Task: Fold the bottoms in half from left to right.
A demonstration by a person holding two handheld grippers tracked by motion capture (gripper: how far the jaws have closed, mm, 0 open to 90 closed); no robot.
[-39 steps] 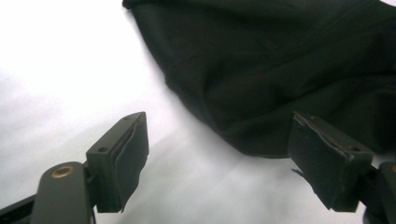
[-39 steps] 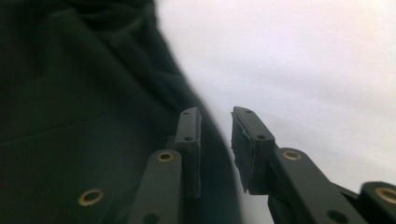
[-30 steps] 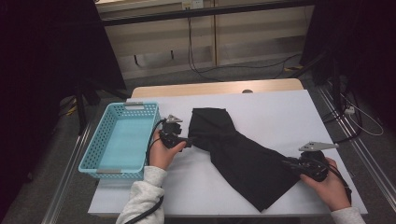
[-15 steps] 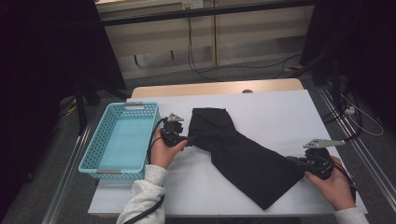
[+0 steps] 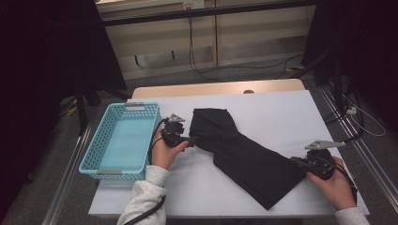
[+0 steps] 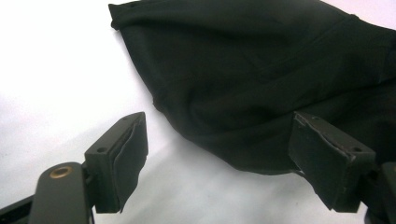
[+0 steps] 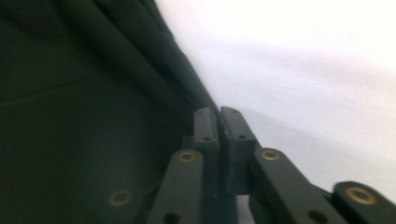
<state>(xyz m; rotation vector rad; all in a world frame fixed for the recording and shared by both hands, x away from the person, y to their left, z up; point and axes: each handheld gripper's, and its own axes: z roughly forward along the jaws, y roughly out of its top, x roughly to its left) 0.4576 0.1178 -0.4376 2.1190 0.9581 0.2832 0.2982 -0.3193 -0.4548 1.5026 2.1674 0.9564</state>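
The black cloth [image 5: 244, 154] lies slantwise across the white bench [image 5: 281, 112], right of the blue basket [image 5: 123, 140]. The right gripper [image 5: 300, 162] has just been closing, jaws pressed together pinching its right edge. The left gripper [image 5: 193, 139] stands at its left edge, jaws spread.

black cloth [image 7: 84, 116] blurred, edge-cropped

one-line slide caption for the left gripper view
Open hand-held gripper facing the edge of a black garment on a white table.

Black cloth [image 5: 244, 152] spread diagonally across table [image 5: 281, 108]
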